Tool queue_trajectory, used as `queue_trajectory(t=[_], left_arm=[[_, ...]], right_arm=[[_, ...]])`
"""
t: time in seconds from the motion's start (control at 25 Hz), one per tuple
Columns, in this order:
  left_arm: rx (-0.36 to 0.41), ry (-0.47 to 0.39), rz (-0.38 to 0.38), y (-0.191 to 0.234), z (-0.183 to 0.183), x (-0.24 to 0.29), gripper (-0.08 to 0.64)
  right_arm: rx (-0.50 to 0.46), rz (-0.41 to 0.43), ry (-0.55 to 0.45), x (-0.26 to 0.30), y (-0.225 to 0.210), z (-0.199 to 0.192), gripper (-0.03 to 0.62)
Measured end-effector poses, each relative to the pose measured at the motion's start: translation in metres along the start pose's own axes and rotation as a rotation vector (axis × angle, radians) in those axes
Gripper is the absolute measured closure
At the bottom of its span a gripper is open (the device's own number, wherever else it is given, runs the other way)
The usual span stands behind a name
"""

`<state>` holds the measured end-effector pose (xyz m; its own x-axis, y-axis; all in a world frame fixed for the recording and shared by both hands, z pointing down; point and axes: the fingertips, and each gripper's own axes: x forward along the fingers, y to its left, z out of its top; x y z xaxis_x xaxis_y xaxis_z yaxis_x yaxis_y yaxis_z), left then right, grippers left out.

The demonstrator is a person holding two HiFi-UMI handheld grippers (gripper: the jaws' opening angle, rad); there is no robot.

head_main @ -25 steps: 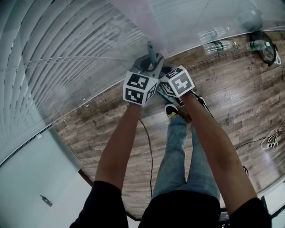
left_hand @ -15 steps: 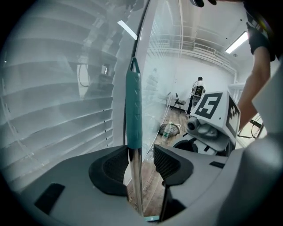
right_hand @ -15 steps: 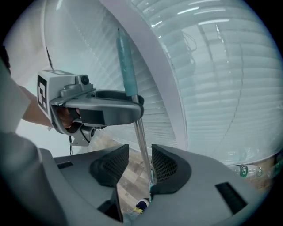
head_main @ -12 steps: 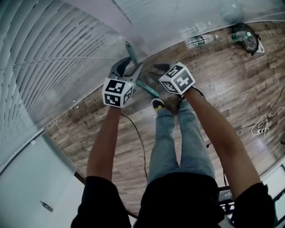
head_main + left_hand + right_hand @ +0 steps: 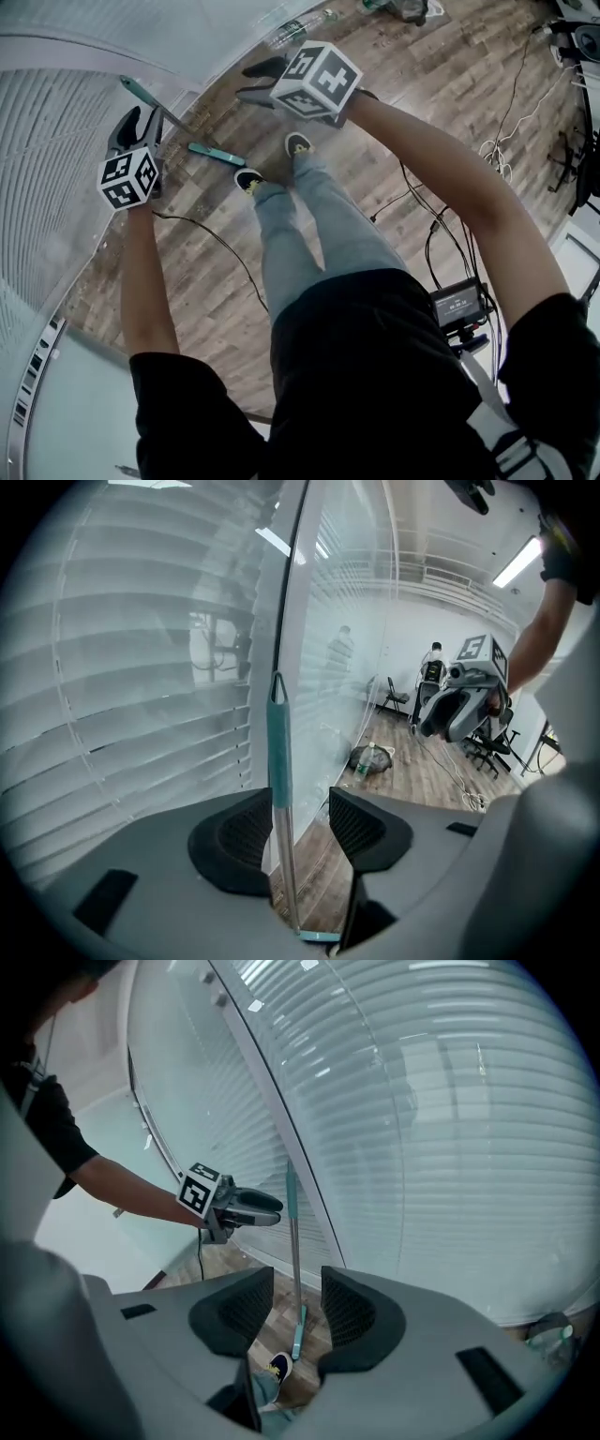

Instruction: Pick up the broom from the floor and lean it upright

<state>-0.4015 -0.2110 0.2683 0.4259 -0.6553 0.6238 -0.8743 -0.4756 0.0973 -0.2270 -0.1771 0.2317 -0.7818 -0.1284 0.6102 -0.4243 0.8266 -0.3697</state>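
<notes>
The broom stands upright against the glass wall, with its teal-gripped metal handle [image 5: 141, 94] [image 5: 278, 752] [image 5: 292, 1232] above its teal head [image 5: 216, 154] [image 5: 298, 1335] on the wood floor. My left gripper [image 5: 138, 122] [image 5: 302, 827] [image 5: 258, 1208] is around the handle with its jaws opening. The pole runs between the pads close to the left one, and neither pad presses on it. My right gripper [image 5: 255, 81] [image 5: 298, 1312] [image 5: 450, 714] hangs open and empty, well off to the right of the broom.
Slatted blinds [image 5: 56, 122] hang behind the glass wall. Plastic bottles [image 5: 300, 28] lie at its base and a dark bag [image 5: 370, 758] farther along. Cables [image 5: 497, 141] trail over the floor at right and a black cord [image 5: 216, 244] at left. The person's shoes [image 5: 248, 180] stand near the broom head.
The left gripper, shut on the handle a second ago, has opened and risen a little. The right gripper has pulled up and away to the right. The broom stays leaning on the glass.
</notes>
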Motion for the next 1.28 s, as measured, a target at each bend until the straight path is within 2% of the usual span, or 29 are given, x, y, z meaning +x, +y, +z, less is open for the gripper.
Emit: queue_trajectory(t=[0.12, 0.24, 0.4, 0.6, 0.72, 0.84, 0.96, 1.08, 1.16, 1.28], left_arm=[[-0.052, 0.001, 0.009, -0.002, -0.01, 0.002, 0.364], [-0.097, 0.006, 0.017, -0.012, -0.017, 0.0, 0.364], [-0.165, -0.056, 0.077, -0.007, -0.004, -0.041, 0.364], [-0.087, -0.206, 0.121, -0.056, 0.053, -0.139, 0.368], [-0.106, -0.302, 0.119, -0.096, 0.096, -0.193, 0.438], [-0.144, -0.411, 0.117, -0.126, 0.145, -0.221, 0.488], [-0.113, -0.502, 0.121, -0.153, 0.19, -0.245, 0.523], [-0.09, -0.56, 0.131, -0.177, 0.219, -0.262, 0.537], [-0.113, -0.581, 0.144, -0.191, 0.226, -0.271, 0.537], [-0.167, -0.584, 0.158, -0.206, 0.226, -0.277, 0.538]], right_arm=[[-0.001, 0.015, -0.008, -0.028, 0.007, 0.001, 0.426], [-0.016, -0.008, 0.004, -0.062, 0.009, -0.005, 0.426], [-0.051, -0.053, -0.075, -0.1, 0.012, 0.024, 0.426], [-0.143, -0.07, -0.223, -0.172, 0.059, 0.071, 0.428], [-0.226, -0.085, -0.309, -0.22, 0.088, 0.106, 0.442], [-0.294, -0.108, -0.376, -0.26, 0.098, 0.136, 0.503], [-0.337, -0.147, -0.458, -0.293, 0.112, 0.158, 0.537], [-0.382, -0.172, -0.556, -0.32, 0.132, 0.176, 0.554], [-0.364, -0.191, -0.602, -0.335, 0.141, 0.179, 0.557], [-0.286, -0.217, -0.68, -0.35, 0.143, 0.179, 0.565]])
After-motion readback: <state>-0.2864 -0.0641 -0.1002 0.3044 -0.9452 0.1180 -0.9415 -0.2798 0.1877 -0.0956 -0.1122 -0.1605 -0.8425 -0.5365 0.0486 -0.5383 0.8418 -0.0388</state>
